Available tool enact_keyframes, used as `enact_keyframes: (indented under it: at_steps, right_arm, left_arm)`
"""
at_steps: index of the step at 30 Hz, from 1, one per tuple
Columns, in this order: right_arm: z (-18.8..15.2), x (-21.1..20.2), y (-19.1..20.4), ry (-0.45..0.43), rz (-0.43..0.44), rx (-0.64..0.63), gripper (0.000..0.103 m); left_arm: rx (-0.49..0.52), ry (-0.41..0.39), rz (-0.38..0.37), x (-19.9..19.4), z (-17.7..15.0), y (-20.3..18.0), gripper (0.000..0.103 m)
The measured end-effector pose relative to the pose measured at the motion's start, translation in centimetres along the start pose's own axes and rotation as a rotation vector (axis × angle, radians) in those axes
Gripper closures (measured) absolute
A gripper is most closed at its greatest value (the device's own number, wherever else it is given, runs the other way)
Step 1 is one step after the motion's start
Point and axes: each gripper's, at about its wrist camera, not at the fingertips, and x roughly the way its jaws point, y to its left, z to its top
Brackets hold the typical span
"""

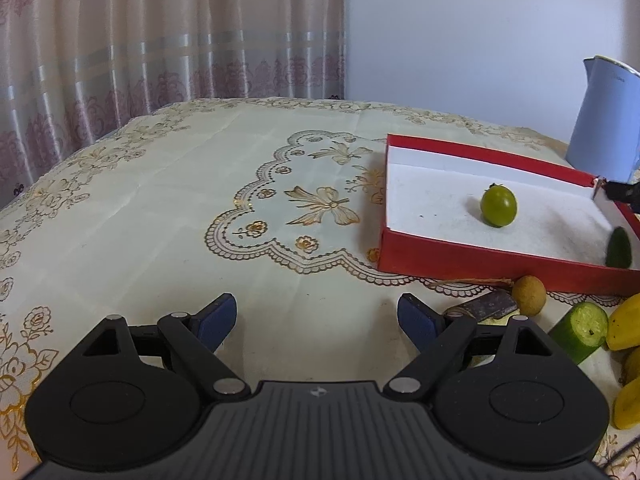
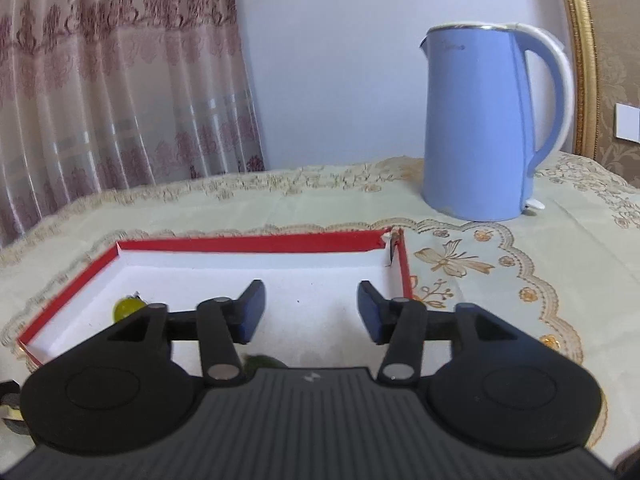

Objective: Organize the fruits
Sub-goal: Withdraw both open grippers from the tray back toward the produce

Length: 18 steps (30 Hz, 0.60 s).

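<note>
Risk noted: the round green fruit (image 1: 498, 205) lies loose on the flat floor of the red box (image 1: 480, 264) and could roll if the box is knocked; the longan (image 1: 529, 289) outside may roll too. Left hand-held gripper (image 1: 317, 320) is spread and empty over the bench (image 1: 160, 220), fruit lying right of it. Right hand-held gripper (image 2: 311, 312), also spread and empty, hangs over the box.

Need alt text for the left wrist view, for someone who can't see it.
The open left gripper hangs empty over a floral tablecloth. To its right, a red box with a white floor holds a round green fruit. A small brown fruit, a cut cucumber piece and bananas lie outside it; a blue kettle stands behind.
</note>
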Motion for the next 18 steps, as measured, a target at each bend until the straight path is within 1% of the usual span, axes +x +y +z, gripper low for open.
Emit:
enact_keyframes:
  at_steps: [1, 2, 4, 5, 7, 9, 10, 11, 13, 14, 16, 18]
  right_arm:
    - [0.1, -0.5, 0.0, -0.02, 0.006, 0.003, 0.035]
    - [0.2, -1.0, 0.0, -0.042, 0.006, 0.001, 0.028]
    - [0.4, -1.8, 0.0, -0.073, -0.014, -0.015, 0.027]
    - [0.6, -2.3, 0.1, -0.074, -0.026, -0.018, 0.027]
    - [0.7, -3.6, -0.1, -0.081, -0.016, -0.002, 0.026]
    - [0.4, -5.5, -0.1, -0.106, -0.015, 0.011, 0.015]
    - [0.1, -6.5, 0.1, -0.116, -0.026, 0.01, 0.005]
    - [-0.5, -7.7, 0.4, -0.132, -0.042, 0.008, 0.0]
    - [-2.0, -9.6, 0.9, -0.145, -0.054, 0.005, 0.0]
    - [-2.9, -10.3, 1.2, -0.139, -0.058, 0.001, 0.0]
    - [-4.4, -11.5, 1.6, -0.13, -0.062, -0.001, 0.0]
    - [-5.8, -12.3, 2.1, -0.119, -0.065, -0.001, 0.0]
  left_arm:
    - [0.001, 0.001, 0.0, 0.0, 0.0, 0.0, 0.015]
    - [0.002, 0.002, -0.001, 0.0, 0.0, 0.0, 0.015]
    - [0.002, 0.0, -0.002, 0.0, 0.0, 0.0, 0.015]
    - [0.003, -0.001, -0.005, 0.0, 0.0, 0.0, 0.015]
    - [0.002, 0.001, -0.009, 0.0, 0.1, 0.0, 0.015]
    - [0.0, 0.002, -0.012, 0.0, 0.1, 0.1, 0.015]
    - [0.0, 0.002, -0.016, 0.0, 0.1, 0.1, 0.015]
    - [0.0, 0.0, -0.02, -0.1, 0.1, 0.1, 0.015]
    - [0.001, -0.004, -0.031, -0.1, 0.0, 0.1, 0.014]
    - [0.002, -0.005, -0.035, -0.1, 0.0, 0.1, 0.013]
    - [0.0, -0.012, -0.048, -0.3, 0.0, 0.2, 0.008]
    - [0.003, -0.026, -0.056, -0.5, -0.1, 0.2, 0.007]
